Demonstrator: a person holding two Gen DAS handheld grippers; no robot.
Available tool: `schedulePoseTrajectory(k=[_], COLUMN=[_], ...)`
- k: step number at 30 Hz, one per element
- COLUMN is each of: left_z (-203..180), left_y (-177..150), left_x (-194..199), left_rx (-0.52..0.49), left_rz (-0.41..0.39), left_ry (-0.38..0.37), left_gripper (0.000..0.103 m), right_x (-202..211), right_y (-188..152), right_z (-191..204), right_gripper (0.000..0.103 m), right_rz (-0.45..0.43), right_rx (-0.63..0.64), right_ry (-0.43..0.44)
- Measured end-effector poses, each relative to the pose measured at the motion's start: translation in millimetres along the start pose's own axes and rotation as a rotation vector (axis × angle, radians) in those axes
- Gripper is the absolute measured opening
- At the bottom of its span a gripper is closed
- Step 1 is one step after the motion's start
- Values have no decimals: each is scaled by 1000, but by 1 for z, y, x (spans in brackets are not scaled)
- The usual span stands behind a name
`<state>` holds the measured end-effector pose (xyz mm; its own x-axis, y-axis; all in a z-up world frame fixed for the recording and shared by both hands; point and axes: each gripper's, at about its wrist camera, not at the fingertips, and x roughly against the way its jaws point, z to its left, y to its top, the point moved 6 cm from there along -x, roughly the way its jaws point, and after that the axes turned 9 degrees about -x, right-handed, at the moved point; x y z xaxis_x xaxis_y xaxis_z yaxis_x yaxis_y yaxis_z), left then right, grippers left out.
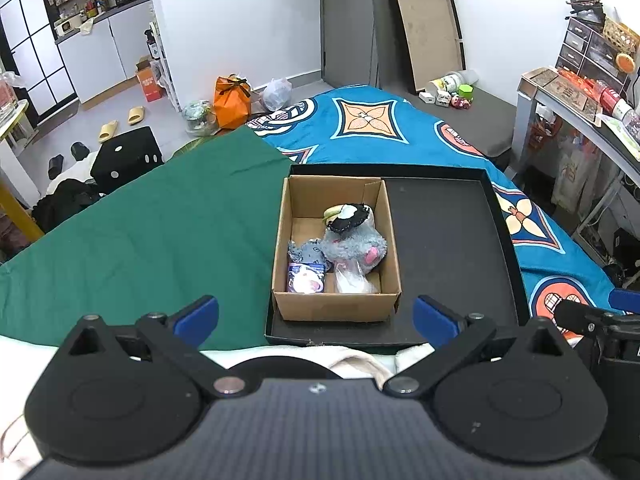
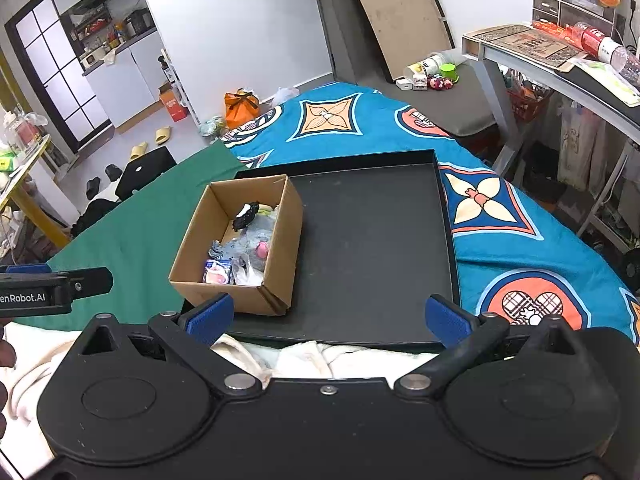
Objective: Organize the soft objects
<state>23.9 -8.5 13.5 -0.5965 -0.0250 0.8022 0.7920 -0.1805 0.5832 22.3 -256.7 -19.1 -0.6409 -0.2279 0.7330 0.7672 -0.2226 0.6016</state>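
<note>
Brown cardboard box — left half of shallow black tray, against its near-left corner; holds grey plush toy and small packets. Left gripper: jaws wide, empty, box straight ahead. Right gripper: wide, empty — box ahead-left. Left judged nearer.

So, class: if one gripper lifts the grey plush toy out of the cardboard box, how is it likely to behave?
The grey plush toy looks fluffy and stuffed, so it would probably squash between the jaws and sag rather than stay stiff. It seems light for its bulk. Its fuzzy surface should grip well, but the black-and-white item resting on top may tumble off inside the cardboard box.
</note>
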Motion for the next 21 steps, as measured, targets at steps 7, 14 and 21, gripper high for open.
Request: schedulePoseTrajectory(k=[7, 14, 21], left_z=[0, 1, 0], left_y=[-1, -2, -2], left_x=[0, -2, -4], left_rx=[3, 5, 6], left_rz=[3, 5, 10], left_ry=[-2, -5, -7], left_gripper=[103, 103, 103], right_x=[0, -1, -1], right_y=[0, -1, -1], right_z=[0, 0, 0], right_gripper=[103, 103, 103], right_rz=[-1, 0, 0], right_rx=[-1, 0, -2], right_ry=[-2, -3, -2])
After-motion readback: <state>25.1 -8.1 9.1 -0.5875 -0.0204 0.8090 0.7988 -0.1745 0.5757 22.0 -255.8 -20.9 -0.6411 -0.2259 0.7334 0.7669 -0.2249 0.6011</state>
